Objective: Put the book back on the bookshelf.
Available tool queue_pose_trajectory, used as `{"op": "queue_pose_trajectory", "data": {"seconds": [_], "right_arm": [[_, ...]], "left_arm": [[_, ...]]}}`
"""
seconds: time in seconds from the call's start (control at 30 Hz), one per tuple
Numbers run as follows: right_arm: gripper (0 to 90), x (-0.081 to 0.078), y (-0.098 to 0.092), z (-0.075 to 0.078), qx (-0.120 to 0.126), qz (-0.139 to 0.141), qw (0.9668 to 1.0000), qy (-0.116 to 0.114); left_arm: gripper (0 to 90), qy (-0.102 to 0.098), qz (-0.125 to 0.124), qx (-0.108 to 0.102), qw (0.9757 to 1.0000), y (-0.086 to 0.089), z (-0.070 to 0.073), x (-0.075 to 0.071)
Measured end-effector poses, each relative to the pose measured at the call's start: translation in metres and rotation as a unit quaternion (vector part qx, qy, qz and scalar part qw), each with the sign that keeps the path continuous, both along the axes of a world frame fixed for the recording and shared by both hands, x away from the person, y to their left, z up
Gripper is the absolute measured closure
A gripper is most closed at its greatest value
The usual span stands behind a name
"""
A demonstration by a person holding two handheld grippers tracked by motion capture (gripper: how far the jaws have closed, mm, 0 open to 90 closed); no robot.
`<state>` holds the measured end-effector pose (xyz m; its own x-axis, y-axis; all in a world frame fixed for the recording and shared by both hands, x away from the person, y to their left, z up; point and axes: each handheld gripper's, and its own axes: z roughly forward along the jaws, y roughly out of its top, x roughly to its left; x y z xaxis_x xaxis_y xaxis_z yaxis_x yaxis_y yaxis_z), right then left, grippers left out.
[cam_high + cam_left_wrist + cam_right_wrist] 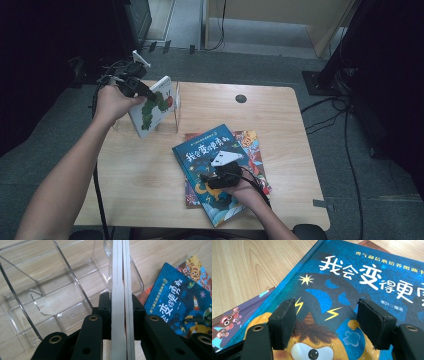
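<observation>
**Left gripper clamped on caterpillar book at the rack; right gripper spread over the blue book**

Your left gripper (142, 91) has its jaws closed on the caterpillar book (152, 107), pads pressed to both covers. In the left gripper view the book's white page edge (120, 302) runs straight up between the jaws, so you hold it on edge. Just beyond and to the left of those jaws lies the clear acrylic rack (50, 290), its dividers standing on the wooden table (145, 175). From the high view the book leans within the rack's frame (176, 107), tilted; whether its lower edge touches the rack's base cannot be told.

Your right gripper (220, 175) hangs over the blue book (210, 155), jaws spread wide with nothing between the pads (284, 322). Directly under them is the cover's yellow one-eyed figure (312, 352); the white title characters lie farther ahead. Whether the pads touch the cover cannot be told. The blue book lies flat on a stack, with a purple book (229, 320) showing beneath it to the left of your jaws.
</observation>
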<state>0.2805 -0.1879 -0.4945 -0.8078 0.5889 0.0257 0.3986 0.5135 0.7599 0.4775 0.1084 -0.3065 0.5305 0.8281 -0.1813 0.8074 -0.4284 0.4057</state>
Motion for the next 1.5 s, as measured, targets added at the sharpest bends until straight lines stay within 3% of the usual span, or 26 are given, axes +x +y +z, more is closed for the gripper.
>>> {"op": "queue_pose_trajectory", "data": {"seconds": [0.33,0.57,0.87,1.5], "right_arm": [[31.7,0.0,0.0,0.0,0.0,0.0,1.0,0.0],[31.7,0.0,0.0,0.0,0.0,-0.001,1.0,0.0],[31.7,0.0,0.0,0.0,0.0,-0.001,1.0,0.001],[31.7,0.0,0.0,0.0,0.0,-0.001,1.0,0.0]], "left_arm": [[77.7,0.002,0.009,0.021,0.9997,-0.01,-0.006,0.016],[77.6,0.002,0.014,0.022,0.9997,-0.015,-0.013,0.025],[77.3,0.001,0.022,0.015,0.9996,-0.015,-0.019,0.031],[76.4,0.015,0.025,0.033,0.999,-0.022,-0.033,0.038]]}}
